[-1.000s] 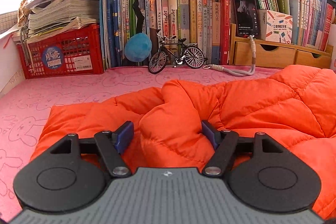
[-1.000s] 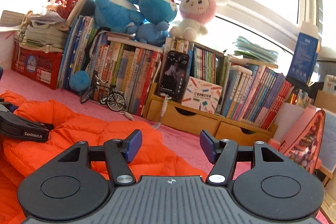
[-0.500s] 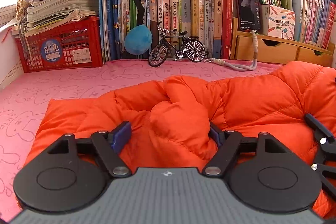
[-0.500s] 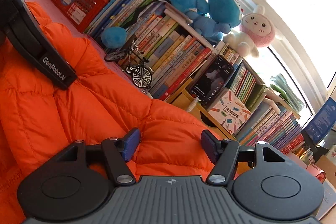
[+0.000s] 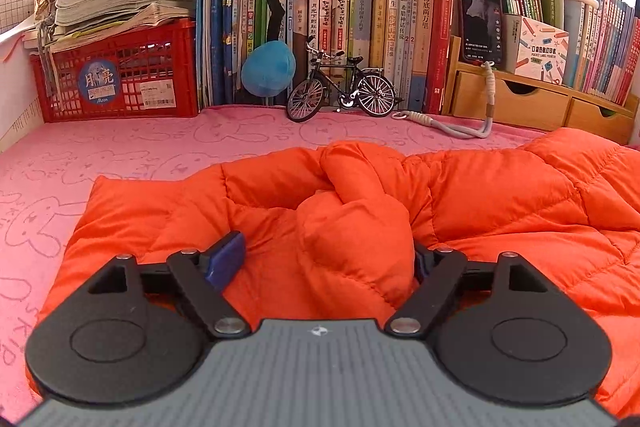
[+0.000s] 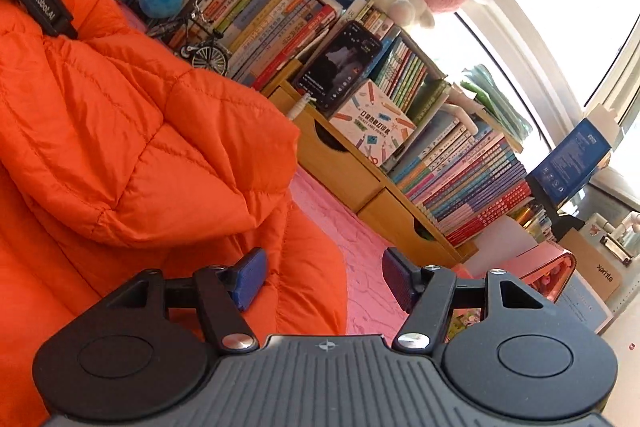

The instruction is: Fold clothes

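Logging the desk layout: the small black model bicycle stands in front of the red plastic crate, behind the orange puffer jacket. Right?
Not quite. In the left wrist view the small black model bicycle stands before the row of upright books; the red plastic crate sits further left. It is behind the orange puffer jacket.

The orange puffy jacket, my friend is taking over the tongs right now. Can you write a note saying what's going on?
Left tongs: open, jaws just widened; a puffy fold of the orange jacket sits between them, not squeezed.
Right tongs: open, holding nothing, at the jacket's right edge above the pink mat.
Jacket: lying bunched on the mat in front of the books and toy bicycle.
Done: one part lies lumped over the middle.
Left: smooth it, finish the folds, tidy the bundle.
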Demonstrator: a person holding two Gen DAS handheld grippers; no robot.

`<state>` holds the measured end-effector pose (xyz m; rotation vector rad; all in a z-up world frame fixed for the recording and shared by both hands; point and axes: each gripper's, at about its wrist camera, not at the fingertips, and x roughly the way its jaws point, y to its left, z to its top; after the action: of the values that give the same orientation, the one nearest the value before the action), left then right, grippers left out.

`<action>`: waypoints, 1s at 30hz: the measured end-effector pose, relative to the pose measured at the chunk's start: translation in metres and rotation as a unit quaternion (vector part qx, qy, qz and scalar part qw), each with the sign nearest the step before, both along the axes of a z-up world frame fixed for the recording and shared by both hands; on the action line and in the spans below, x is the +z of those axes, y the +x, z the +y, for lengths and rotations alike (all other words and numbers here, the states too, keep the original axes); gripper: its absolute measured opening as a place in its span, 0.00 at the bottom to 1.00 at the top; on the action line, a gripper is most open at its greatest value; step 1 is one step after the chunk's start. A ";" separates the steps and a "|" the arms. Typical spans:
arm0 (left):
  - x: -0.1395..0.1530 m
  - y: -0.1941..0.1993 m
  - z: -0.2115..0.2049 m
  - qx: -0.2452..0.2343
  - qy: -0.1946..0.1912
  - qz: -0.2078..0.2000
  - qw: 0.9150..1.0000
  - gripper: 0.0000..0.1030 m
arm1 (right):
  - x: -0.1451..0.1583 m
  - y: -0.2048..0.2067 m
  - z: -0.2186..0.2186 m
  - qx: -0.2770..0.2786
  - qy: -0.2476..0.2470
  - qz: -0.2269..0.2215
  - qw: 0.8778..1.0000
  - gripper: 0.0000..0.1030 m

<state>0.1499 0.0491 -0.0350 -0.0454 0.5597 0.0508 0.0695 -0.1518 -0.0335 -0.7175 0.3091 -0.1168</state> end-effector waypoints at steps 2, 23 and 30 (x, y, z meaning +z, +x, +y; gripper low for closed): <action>0.000 -0.001 0.001 0.000 -0.004 -0.002 1.000 0.78 | 0.019 -0.002 0.007 0.017 0.018 -0.027 0.999 0.62; 0.035 -0.038 0.033 0.019 0.016 -0.060 0.998 0.83 | -0.011 0.093 0.025 0.018 0.010 0.002 1.000 0.30; 0.093 -0.017 0.014 0.030 0.072 -0.137 0.987 0.83 | 0.029 0.083 0.042 0.130 0.057 -0.022 0.990 0.43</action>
<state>0.1330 0.0631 0.0584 0.0709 0.2779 0.1415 0.1525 -0.1095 -0.0045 -0.6346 0.1762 0.1325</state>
